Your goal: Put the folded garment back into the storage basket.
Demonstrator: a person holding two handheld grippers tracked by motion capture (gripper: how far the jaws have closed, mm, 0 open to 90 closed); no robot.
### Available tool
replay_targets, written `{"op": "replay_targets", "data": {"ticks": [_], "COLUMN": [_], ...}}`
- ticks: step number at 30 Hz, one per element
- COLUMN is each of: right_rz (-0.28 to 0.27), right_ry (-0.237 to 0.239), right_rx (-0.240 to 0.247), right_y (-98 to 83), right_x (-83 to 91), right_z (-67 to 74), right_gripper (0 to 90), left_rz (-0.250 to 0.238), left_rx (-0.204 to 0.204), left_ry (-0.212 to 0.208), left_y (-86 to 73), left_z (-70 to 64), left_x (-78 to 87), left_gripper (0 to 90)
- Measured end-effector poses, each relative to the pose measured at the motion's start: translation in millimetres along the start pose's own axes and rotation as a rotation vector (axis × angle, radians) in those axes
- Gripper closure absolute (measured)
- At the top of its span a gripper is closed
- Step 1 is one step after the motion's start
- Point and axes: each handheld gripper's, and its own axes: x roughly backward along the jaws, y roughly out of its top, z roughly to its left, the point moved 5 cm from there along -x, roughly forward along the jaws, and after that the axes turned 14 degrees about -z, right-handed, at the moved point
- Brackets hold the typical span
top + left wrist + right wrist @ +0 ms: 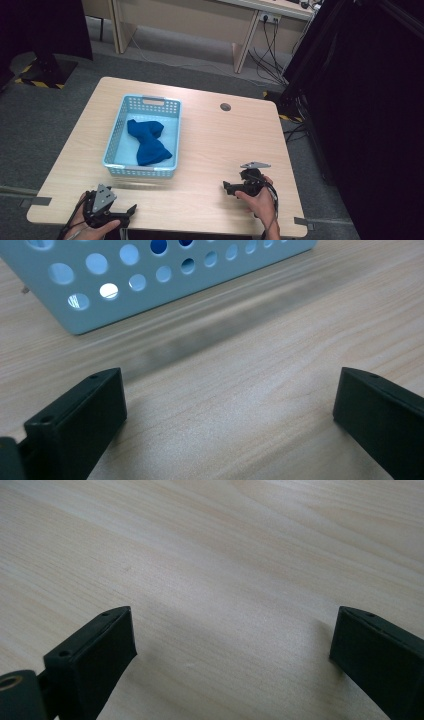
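A light blue perforated basket (pixel 116 142) sits on the left half of the wooden table, and a crumpled dark blue cloth (pixel 148 141) lies inside it. My left gripper (pixel 127 211) rests near the table's front left edge, open and empty, a little in front of the basket. In the left gripper view the basket wall (pixel 150 280) fills the top, with blue cloth seen through its holes. My right gripper (pixel 227 188) is held at the front right, open, its jaws wide apart over bare wood (pixel 230 605).
The table (pixel 220 145) has a small round cable hole (pixel 225 106) near its far edge. Desks and cables stand on the floor beyond. A dark curtain (pixel 370 100) hangs to the right.
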Motion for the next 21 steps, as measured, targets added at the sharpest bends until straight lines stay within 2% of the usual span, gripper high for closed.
{"op": "replay_targets", "data": {"ticks": [21], "right_rz": [0.003], "right_ry": [-0.01], "right_rx": [0.007], "right_y": [-9.6], "right_x": [12.1], "right_z": [-4.8], "right_gripper": [4.7], "left_rz": [0.0], "left_rx": [0.001], "left_ry": [0.001], "left_y": [0.0], "left_z": [0.0], "left_x": [0.0], "left_gripper": [0.0]}}
